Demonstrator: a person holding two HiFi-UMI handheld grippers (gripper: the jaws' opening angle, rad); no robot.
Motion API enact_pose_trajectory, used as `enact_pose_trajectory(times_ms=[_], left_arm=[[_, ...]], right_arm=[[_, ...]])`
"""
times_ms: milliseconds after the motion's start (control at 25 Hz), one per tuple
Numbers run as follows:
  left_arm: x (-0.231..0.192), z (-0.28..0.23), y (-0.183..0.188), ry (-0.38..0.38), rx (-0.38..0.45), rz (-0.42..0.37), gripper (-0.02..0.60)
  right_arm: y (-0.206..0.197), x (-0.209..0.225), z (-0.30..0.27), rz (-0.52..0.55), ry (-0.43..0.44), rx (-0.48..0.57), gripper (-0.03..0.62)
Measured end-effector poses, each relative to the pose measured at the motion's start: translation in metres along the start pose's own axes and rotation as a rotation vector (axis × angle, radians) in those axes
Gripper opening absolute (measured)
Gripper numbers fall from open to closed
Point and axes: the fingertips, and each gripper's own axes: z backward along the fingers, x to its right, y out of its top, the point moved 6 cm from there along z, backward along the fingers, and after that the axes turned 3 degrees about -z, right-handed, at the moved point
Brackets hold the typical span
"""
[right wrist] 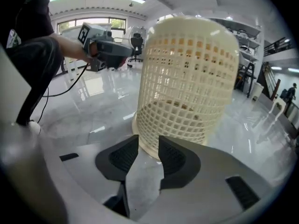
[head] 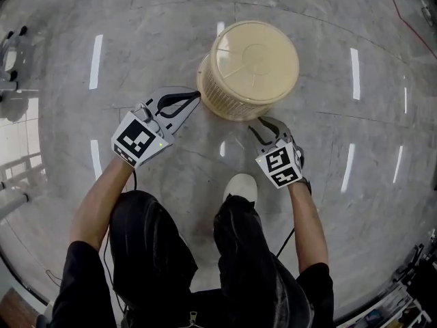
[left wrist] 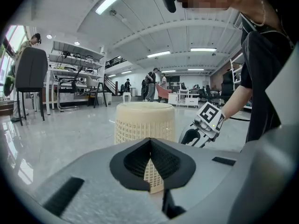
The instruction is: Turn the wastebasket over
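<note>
Dark-trousered legs [head: 157, 251] and one white shoe [head: 240, 186] fill the bottom of the head view. Past the shoe, toward 12 o'clock, the cream lattice wastebasket [head: 254, 67] stands mouth-down on the polished floor [head: 341, 203], its closed base [head: 256, 55] facing up.

The left gripper [head: 196, 96] comes in at the basket's 8 o'clock. Its tongs are together, and its own view shows a strip of lattice wall pinched between the pads. The right gripper [head: 263, 123] sits at about 5 o'clock, angled down toward the floor. Its tongs are apart and grip nothing, and the flared rim [right wrist: 142, 148] lies just at their tips.

The basket looks ready to be flipped, and the step in hand is probably getting a second hold. To do it well:
- slide the right tongs further on, so the rim seats deep between the pads rather than at the tips
- close firmly, since thin lattice flexes and can slip
- lift both hands together until the rim clears the floor
- roll the basket about the line between the two grips

The holds sit on the near side rather than opposite each other, so expect the far side to swing and keep the turn slow
</note>
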Motion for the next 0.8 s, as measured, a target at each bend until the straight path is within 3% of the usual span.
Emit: enact_pose_trajectory(times_ms=[200, 440, 800], left_arm=[[-0.003, 0.006, -0.004, 0.007, -0.005, 0.01, 0.006], [-0.004, 0.019, -0.009, 0.013, -0.021, 0.01, 0.006], [-0.004, 0.032, -0.008, 0.011, -0.009, 0.016, 0.006]], right_arm=[[-0.011, -0.023, -0.038, 0.095, 0.099, -0.087, 0.117], [-0.014, -0.029, -0.066, 0.194, 0.045, -0.118, 0.117], [-0.014, -0.036, -0.087, 0.335, 0.074, -0.28, 0.101]])
